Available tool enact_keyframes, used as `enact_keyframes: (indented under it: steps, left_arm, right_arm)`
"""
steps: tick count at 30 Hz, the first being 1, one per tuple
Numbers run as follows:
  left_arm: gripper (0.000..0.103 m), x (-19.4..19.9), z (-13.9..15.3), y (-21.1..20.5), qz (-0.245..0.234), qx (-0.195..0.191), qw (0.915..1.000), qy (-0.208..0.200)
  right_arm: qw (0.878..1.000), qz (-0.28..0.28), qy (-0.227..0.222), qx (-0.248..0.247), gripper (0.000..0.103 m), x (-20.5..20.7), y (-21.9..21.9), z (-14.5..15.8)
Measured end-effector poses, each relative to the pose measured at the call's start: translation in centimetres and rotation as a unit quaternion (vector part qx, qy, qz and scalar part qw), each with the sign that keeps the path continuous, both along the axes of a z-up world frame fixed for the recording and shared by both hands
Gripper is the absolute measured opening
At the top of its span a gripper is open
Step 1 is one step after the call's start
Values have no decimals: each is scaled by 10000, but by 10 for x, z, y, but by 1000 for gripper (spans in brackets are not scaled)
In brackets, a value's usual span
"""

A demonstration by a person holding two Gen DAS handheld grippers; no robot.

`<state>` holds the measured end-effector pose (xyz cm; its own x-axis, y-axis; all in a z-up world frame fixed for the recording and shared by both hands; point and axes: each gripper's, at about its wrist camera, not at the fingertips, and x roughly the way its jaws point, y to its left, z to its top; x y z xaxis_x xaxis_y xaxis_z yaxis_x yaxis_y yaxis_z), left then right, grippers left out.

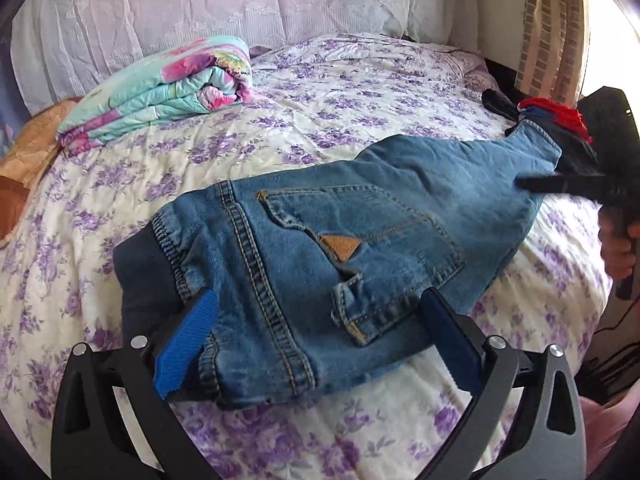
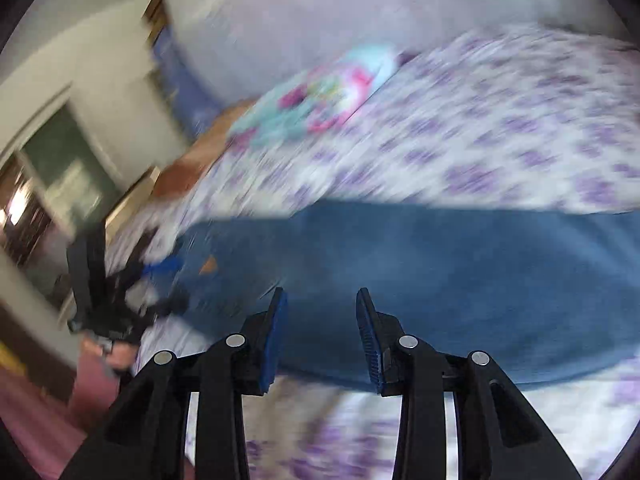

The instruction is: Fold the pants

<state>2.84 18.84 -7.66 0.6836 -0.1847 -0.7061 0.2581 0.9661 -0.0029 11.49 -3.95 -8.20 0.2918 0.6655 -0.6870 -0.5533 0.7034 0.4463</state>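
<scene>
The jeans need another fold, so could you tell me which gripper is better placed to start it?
Left, probably: the left gripper straddles the waistband of the jeans, while the right gripper hangs open over the leg, gripping nothing.

matt blue denim pants [image 1: 360, 216] on a soft floral cotton bedsheet [image 1: 360, 92]; quilted blanket [image 1: 160, 84] beside.

The pants [image 1: 340, 240] lie across the near part of the bed [image 1: 360, 88], waistband toward the left. Behind them, far left, sits a folded quilt [image 1: 160, 92]; clothes [image 1: 552, 120], probably a pile, lie at the legs' end.
</scene>
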Motion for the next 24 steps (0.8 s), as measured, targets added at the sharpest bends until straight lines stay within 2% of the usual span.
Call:
enact_keyframes:
  steps: [1, 3, 4, 5, 6, 8, 9, 11, 13, 15, 16, 19, 20, 24]
  left_arm:
    - [99, -3, -1, 0, -19, 42, 10000, -5]
    - [99, -6, 1, -3, -55, 184, 9998, 32]
    - [98, -9, 8, -4, -28, 268, 9996, 3]
    - [98, -11, 14, -5, -63, 268, 9996, -36]
    - [98, -12, 21, -7, -135, 230, 9996, -110]
    - [98, -17, 39, -16, -376, 77, 9981, -481]
    - [98, -14, 45, -23, -509, -3, 9968, -612]
    - [99, -3, 42, -34, -707, -90, 9957, -599]
    - [99, 15, 23, -43, -776, -63, 9966, -265]
    - [98, 31, -3, -44, -781, -73, 9968, 172]
    - [98, 32, -10, -44, -777, -93, 9967, 213]
    - [99, 25, -3, -38, -937, -286, 9952, 12]
    - [98, 26, -6, -35, -929, -368, 9950, 80]
    - [99, 28, -8, -37, -934, -393, 9948, 120]
  right_arm:
    - [9990, 205, 226, -318, 41, -5, 15, -15]
    - [9955, 511, -256, -753, 41, -20, 26, -5]
    - [9940, 656, -241, -836, 41, -19, 27, 3]
    - [9951, 687, -205, -682, 41, -16, 22, 16]
    - [9972, 617, -242, -340, 46, -10, 14, 34]
    - [9977, 506, -433, -156, 56, 5, 5, 60]
    - [9971, 435, -584, -201, 60, 15, 4, 69]
    - [9951, 412, -819, -380, 62, 30, 8, 76]
    - [9940, 400, -839, -582, 62, 57, 9, 74]
    - [9945, 463, -666, -657, 62, 82, 13, 67]
    - [9946, 513, -572, -700, 62, 95, 17, 62]
    - [9924, 754, -258, -934, 62, 134, 32, 42]
    - [9903, 887, -130, -1065, 62, 143, 37, 37]
    - [9785, 1529, 466, -1303, 64, 155, 50, 23]
